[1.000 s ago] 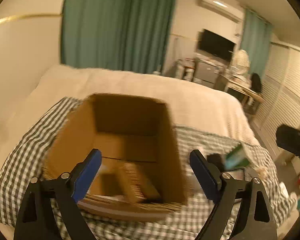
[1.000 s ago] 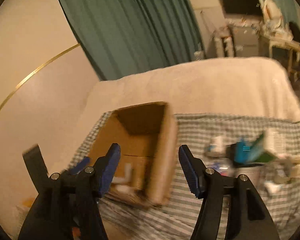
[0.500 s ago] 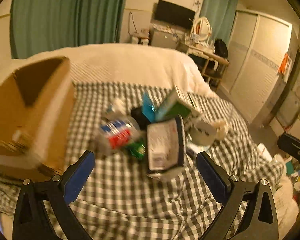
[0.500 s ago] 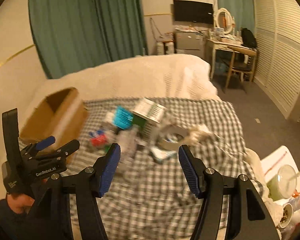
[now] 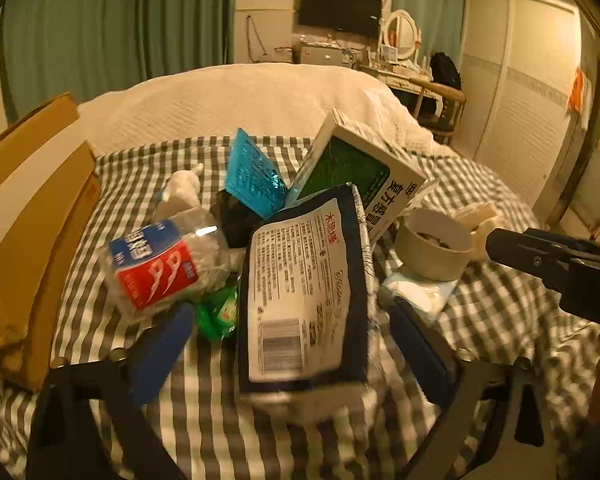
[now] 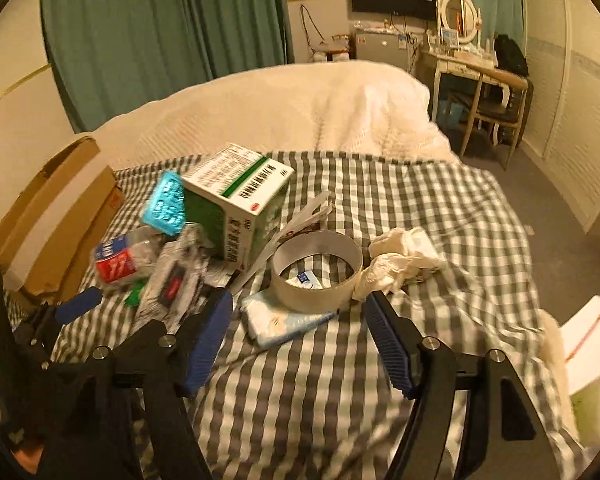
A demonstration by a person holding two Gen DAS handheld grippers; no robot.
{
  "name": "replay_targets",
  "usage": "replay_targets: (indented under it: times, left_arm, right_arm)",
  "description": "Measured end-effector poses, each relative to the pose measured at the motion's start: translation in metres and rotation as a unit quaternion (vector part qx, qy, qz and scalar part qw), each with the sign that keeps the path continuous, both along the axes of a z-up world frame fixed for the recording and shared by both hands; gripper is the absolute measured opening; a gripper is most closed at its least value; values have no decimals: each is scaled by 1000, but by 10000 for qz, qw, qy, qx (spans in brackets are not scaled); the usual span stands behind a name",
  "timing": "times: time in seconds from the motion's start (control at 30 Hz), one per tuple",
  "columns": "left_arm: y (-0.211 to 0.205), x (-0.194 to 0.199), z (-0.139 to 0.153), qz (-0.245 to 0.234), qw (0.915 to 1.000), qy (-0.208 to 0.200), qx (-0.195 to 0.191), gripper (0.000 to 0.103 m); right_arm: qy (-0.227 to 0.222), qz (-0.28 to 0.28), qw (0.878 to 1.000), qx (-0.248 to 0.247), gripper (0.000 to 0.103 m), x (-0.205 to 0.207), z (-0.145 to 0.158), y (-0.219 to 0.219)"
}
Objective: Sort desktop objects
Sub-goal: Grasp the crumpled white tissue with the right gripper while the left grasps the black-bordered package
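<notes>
A: Left wrist view, quick. Left gripper (image 5: 288, 344) sits low over the checked cloth (image 5: 204, 412), jaws closing, nothing pinched. The dark-edged packet (image 5: 304, 292) lies between the two blue pads, label up, not touched.

B: Left to right around it?

A: Cardboard box (image 5: 32, 216) at the far left edge. Then a crushed plastic bottle (image 5: 160, 264) on its side, red and blue label, cap end pointing away toward the white blanket (image 5: 252, 100). A green wrapper (image 5: 220, 312) peeks out between bottle and packet. Behind them a blue blister pack (image 5: 252, 176) stands tilted, leaning by the green and white carton (image 5: 360, 168), which is also tipped up on one end.

B: Packet's long axis?

A: Runs away from the camera, barcode end nearest. Its far end overlaps the carton's base.

B: Right wrist view?

A: Right gripper (image 6: 300, 344) jaws opening, nothing in them. The tape roll (image 6: 316, 272) lies flat just beyond the fingertips, hole up, resting on a pale tissue pack (image 6: 284, 320). Crumpled tissue (image 6: 400, 256) touches the roll's right side. The left gripper shows at the lower left (image 6: 80, 304), beside the box (image 6: 56, 216).

B: Anything blocking?

A: Bottle and wrapper crowd the packet's left side; the tissue pack sits close on its right.
</notes>
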State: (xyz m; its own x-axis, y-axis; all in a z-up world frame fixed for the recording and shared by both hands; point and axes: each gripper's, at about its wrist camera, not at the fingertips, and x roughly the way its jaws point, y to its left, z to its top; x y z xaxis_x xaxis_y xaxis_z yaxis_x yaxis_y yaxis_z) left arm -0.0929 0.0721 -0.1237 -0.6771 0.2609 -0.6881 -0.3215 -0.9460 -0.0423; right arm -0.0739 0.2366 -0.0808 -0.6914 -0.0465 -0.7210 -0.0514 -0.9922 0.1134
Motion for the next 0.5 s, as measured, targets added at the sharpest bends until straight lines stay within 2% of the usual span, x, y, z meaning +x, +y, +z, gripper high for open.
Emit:
replay_targets:
  times: [0.03,0.1,0.17,0.2,0.23,0.33,0.43,0.5]
  left_arm:
    - [1,-2,-3,-10,10000,-9,-21,75]
    - [0,-10,-9,-35,9999,-144,3,35]
    - [-5,-12,-9,-31,9997,-192,113,29]
    - [-8,-11,-7,-43,9997,-150,193,18]
    - [-11,-8,-3,-88,9996,-117,226,13]
    - [-15,-3,9,-127,9996,12,252,11]
    - [-20,0,19,-129,9990,49,422,10]
    - [-21,2,23,-130,9988,104,466,10]
  right_arm:
    - [-38,-5,10000,7,68,-4,-4,2]
    - [-117,-35,9999,11,68,-12,-15,8]
    - [-165,-8,9997,-162,68,-19,-22,11]
    - [-183,4,9996,-207,68,-22,-24,11]
    - [-200,46,9995,-225,68,-25,-25,10]
    - [-190,78,9998,-37,68,-31,-25,1]
    - [75,-376,9993,51,68,-21,-17,13]
    - [71,-799,9968,71,68,-20,-13,32]
